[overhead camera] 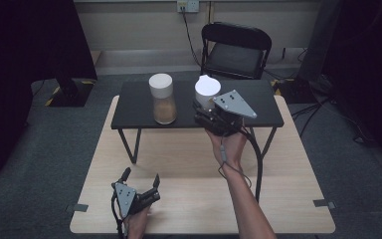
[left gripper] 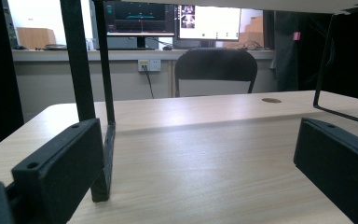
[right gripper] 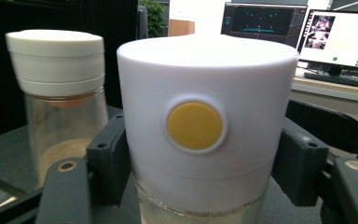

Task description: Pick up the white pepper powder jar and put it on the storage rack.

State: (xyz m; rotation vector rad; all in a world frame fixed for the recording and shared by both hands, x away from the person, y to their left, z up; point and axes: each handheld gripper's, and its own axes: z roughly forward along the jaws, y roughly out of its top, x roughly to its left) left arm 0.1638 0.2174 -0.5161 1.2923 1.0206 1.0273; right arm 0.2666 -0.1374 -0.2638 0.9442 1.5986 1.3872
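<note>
Right hand-held gripper (overhead camera: 205,110): its jaws are closed on a white-lidded jar (overhead camera: 207,92), one pad pressed against each side of the lid's lower edge. In the right gripper view the jar (right gripper: 205,126) sits squarely between the 2 black jaws; the lid carries a round yellow button (right gripper: 195,125) facing the camera, and clear glass with pale contents shows beneath the lid. The jar stands upright. From the high view it is over the right half of the black shelf (overhead camera: 139,107), a low dark stand that rests on the light wooden bench (overhead camera: 189,199); whether the jar's base touches the shelf cannot be determined.

A second jar (overhead camera: 162,98), also with a white lid and holding brown contents in its lower part, stands upright on the black shelf to the left of the held jar, apart from it. In the right gripper view it appears at the left, just beyond the jaw.

Left hand-held gripper (overhead camera: 139,186): it is held low near the front edge of the bench, well apart from both jars. Its 2 jaws stand wide apart with nothing between them. The left gripper view looks level across the bench top, with a black leg of the shelf (left gripper: 103,154) just inside the left jaw.

A black chair (overhead camera: 236,50) stands behind the bench.
</note>
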